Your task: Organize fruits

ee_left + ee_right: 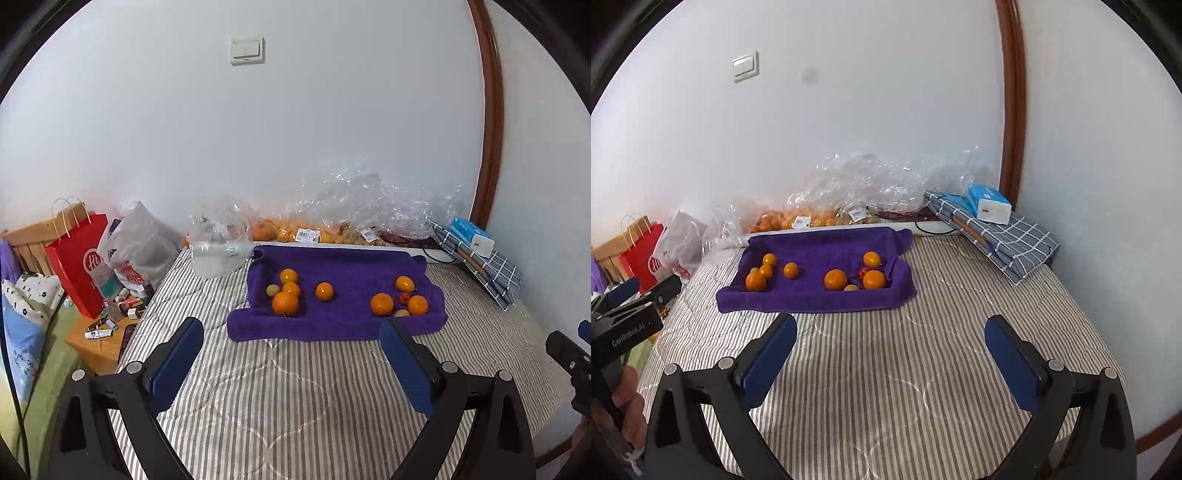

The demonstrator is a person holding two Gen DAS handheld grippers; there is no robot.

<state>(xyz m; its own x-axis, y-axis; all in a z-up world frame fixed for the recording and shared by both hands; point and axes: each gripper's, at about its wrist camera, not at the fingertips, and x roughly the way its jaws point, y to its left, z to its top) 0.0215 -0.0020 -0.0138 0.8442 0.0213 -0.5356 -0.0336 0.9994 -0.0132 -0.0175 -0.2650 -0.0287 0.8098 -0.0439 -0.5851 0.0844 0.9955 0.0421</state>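
Note:
A purple towel lies on the striped bed, its edges turned up. On it are two groups of fruit. The left group holds several oranges and a small yellow-green fruit. A single orange lies between. The right group holds oranges, a small red fruit and a pale fruit. My left gripper is open and empty, short of the towel's near edge. My right gripper is open and empty, nearer the bed's front.
Clear plastic bags of oranges line the wall behind the towel. A folded checked cloth with a blue box lies at the right. A red paper bag and a cluttered wooden stand are to the left.

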